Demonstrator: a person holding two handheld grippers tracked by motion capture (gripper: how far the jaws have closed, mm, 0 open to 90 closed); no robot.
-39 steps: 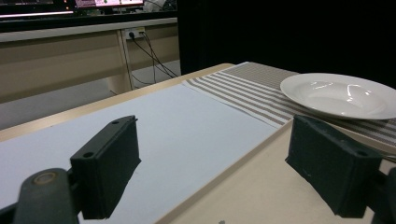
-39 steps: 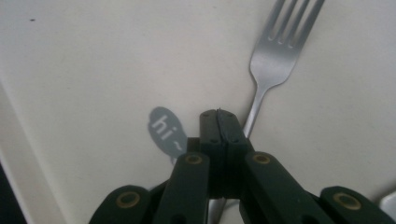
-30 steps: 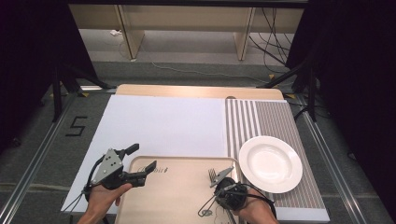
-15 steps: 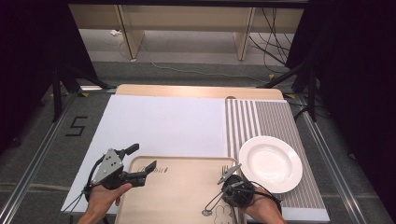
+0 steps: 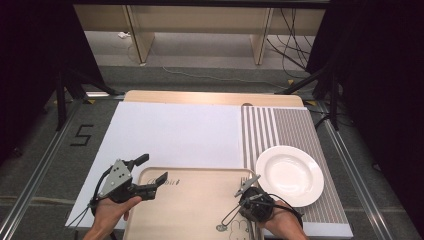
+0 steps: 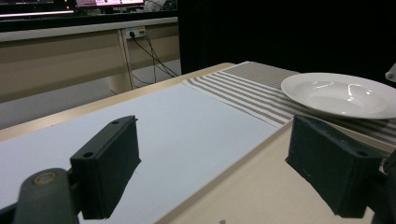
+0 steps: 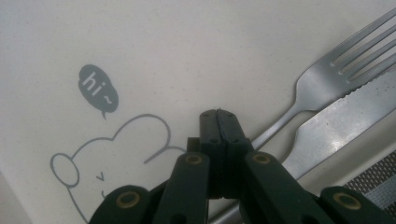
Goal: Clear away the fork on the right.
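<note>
Nearest us, the right gripper (image 7: pixel 218 114) hovers low over the tray (image 5: pixel 190 210), its fingers clenched flat together with nothing between them, the tips poised just beside the fork (image 7: pixel 327 79) handle. That fork lies on the tray's right side, touching or nearly touching the knife (image 7: pixel 345 126), which sits hard against the tray's right rim. Here's the risk as I read it: with fingers shut like that there is no grip to be had on the fork, so they must spread first, and with the knife lying so close a finger could catch the blade and drag both pieces, or skid the thin handle across the smooth tray. The tray itself carries the cutlery and a printed cartoon with a "hi~" bubble (image 7: pixel 98 88); the rest of its surface shows bare.

Over on the left, the left gripper (image 5: pixel 148 176) rests at the tray's far-left corner, fingers spread wide, released, one over the white mat (image 6: pixel 154 126) and one over the tray, holding nothing.

Further right, the white plate (image 5: pixel 290 175) sits empty on the striped placemat (image 5: pixel 295 130), just beyond the tray's right edge. A careless lift could clip its rim.

Beyond, the worktop (image 5: pixel 210 97) runs out to its far edge.
</note>
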